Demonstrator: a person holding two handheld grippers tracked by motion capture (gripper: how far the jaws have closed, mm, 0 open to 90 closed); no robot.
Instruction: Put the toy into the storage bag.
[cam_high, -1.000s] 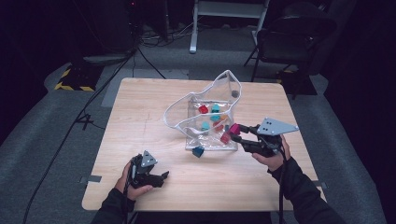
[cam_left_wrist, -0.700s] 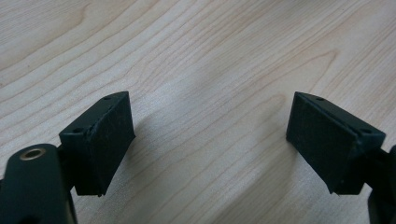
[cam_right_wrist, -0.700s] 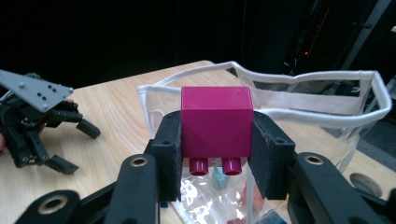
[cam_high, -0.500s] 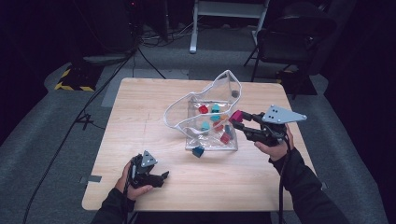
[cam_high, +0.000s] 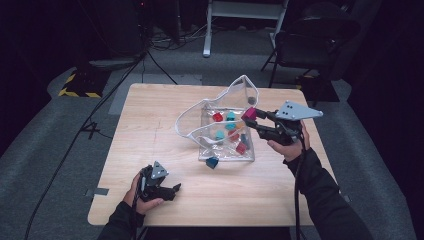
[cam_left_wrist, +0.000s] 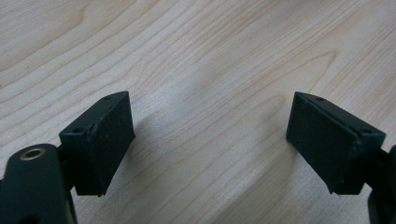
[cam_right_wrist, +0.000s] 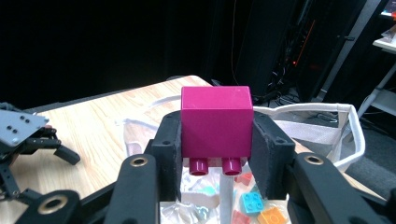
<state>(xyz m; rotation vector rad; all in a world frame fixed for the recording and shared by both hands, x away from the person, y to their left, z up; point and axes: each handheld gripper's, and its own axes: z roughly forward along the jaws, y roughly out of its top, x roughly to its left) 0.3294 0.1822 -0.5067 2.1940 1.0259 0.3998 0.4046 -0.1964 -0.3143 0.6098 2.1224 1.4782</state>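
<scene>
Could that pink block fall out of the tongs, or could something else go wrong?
It might. The right tongs pinch the magenta block only by its two smooth sides, studs down, so it could slip and drop. The clear bag has a floppy white rim beside the block, so the tongs could snag it and drag the bag, spilling the small blocks inside. The left tongs rest open on the table, too far away to steady the bag.
</scene>
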